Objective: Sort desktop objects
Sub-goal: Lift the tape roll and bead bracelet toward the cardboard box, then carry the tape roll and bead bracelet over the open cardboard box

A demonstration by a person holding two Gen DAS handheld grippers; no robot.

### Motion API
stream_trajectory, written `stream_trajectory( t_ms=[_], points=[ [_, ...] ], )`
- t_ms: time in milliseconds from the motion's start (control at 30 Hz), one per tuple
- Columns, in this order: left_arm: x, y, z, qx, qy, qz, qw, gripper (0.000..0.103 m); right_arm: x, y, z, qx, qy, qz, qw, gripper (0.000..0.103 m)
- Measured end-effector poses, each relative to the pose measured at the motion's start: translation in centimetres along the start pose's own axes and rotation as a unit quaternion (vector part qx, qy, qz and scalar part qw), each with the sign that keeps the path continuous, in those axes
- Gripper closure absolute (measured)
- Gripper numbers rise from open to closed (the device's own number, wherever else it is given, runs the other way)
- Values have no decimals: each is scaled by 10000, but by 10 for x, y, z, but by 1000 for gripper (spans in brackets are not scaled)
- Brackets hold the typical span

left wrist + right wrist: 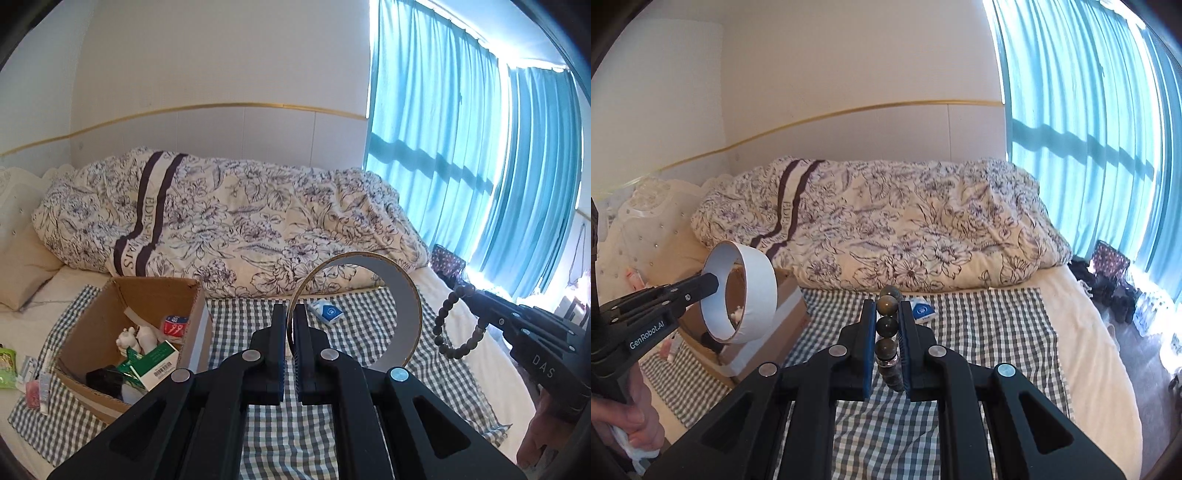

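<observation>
Left gripper [290, 325] raised above open brown cardboard box [110, 325], pinching rim of one wide white tape roll [402, 291]. Right gripper [889, 321] level, right of box, clamping one dark round-bead bracelet [888, 325]. One blue-white packet [327, 311] on checked cloth beyond box.

left wrist view: looks forward along its fingers, low and close over the checked cloth [295, 435], box [110, 317] at left. right wrist view: same heading, set further right. both share the cloth, floral quilt [236, 221], teal curtain [461, 147] and each other's gripper.
</observation>
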State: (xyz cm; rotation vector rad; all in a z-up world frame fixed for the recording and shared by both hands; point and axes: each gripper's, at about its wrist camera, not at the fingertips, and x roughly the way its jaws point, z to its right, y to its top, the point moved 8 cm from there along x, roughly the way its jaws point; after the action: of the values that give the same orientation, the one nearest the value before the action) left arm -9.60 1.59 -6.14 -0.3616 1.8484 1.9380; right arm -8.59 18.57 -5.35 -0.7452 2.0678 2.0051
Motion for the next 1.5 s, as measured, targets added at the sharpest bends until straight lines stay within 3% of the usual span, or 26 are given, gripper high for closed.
stream_trajectory(
  t_ms=[767,1500],
  points=[
    [-78,10,-36,-110,247,422,9987,100,-54,23,-69,-435,290,419,9978,92],
    [-92,29,-132,-407,846,571,9939,100,-24,53,-157,-746,861,531,9921,92]
  ],
)
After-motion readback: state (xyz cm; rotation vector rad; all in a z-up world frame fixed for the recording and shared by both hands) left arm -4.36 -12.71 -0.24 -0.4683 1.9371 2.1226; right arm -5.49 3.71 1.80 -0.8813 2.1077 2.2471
